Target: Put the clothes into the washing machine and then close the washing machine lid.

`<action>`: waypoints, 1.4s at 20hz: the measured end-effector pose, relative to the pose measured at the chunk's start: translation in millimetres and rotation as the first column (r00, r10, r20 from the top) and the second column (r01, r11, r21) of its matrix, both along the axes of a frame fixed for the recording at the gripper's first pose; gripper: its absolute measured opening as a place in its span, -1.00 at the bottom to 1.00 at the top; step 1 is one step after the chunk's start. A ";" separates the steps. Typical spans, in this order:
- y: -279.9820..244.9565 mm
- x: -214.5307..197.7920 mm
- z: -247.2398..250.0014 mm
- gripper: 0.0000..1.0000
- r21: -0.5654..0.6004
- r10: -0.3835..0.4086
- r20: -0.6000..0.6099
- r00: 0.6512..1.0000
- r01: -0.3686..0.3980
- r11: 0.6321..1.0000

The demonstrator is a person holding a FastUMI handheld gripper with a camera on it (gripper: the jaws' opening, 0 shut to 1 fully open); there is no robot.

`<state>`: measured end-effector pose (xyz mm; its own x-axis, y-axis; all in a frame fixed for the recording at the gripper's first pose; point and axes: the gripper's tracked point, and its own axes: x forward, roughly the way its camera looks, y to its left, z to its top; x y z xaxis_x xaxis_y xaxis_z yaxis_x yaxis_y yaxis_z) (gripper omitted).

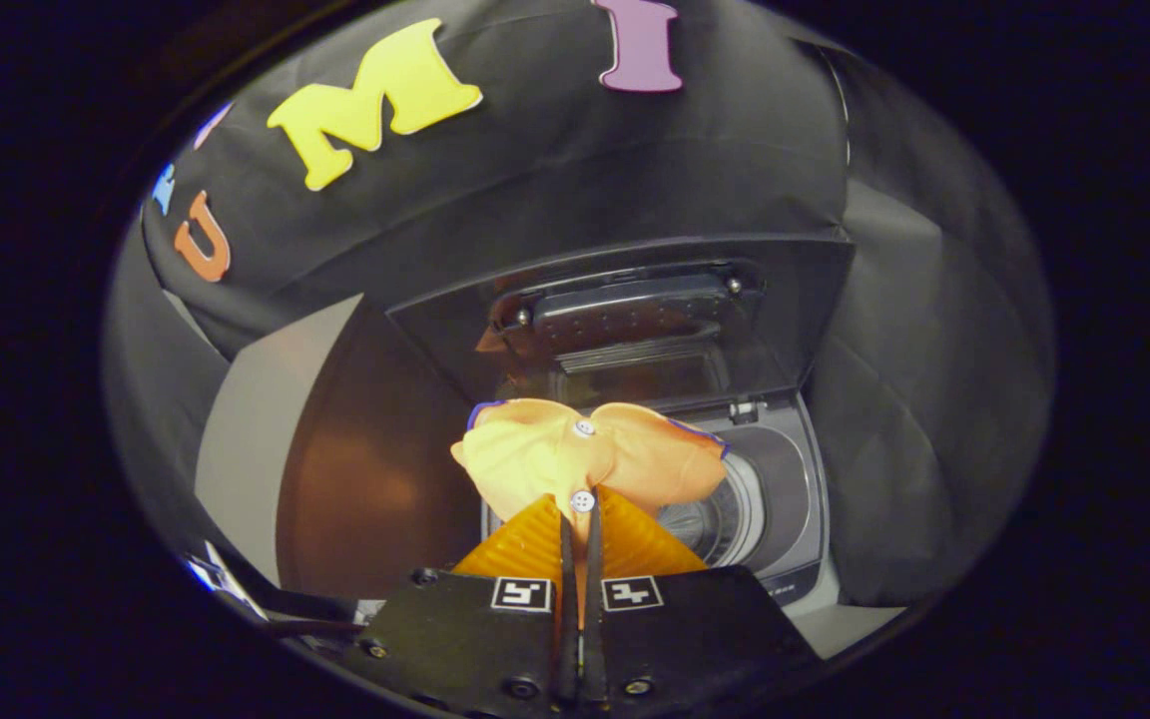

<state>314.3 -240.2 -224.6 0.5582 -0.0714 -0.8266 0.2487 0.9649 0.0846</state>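
My gripper (580,519) is shut on an orange garment (590,454) with white buttons and a dark blue trim. The cloth bunches out just ahead of the fingertips and hangs in the air. Beyond and below it stands a grey top-loading washing machine (800,489). Its round drum opening (725,519) shows to the right of the garment, partly hidden by it. The machine's dark lid (635,320) stands raised upright behind the opening.
A brown rounded panel (365,469) stands to the left of the machine, with a pale grey surface (246,439) beside it. Black cloth drapes behind and to the right of the machine, close to its side.
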 end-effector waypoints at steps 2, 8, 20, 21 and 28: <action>-6.8 4.8 -22.4 -0.89 -0.042 -0.026 -0.038 0.999 0.024 0.999; -15.6 12.3 -58.5 -0.74 -0.029 -0.069 -0.103 0.992 0.066 0.997; 18.0 103.6 83.3 -0.01 -0.128 0.085 0.179 0.980 -0.062 0.990; 19.5 115.4 93.5 0.00 -0.136 0.098 0.193 0.976 -0.073 0.988; -7.5 184.6 123.2 0.01 -0.277 0.129 0.253 0.959 -0.056 0.959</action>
<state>498.9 -247.7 -101.4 0.7691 -0.2044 -0.6056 0.1609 0.9789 -0.1260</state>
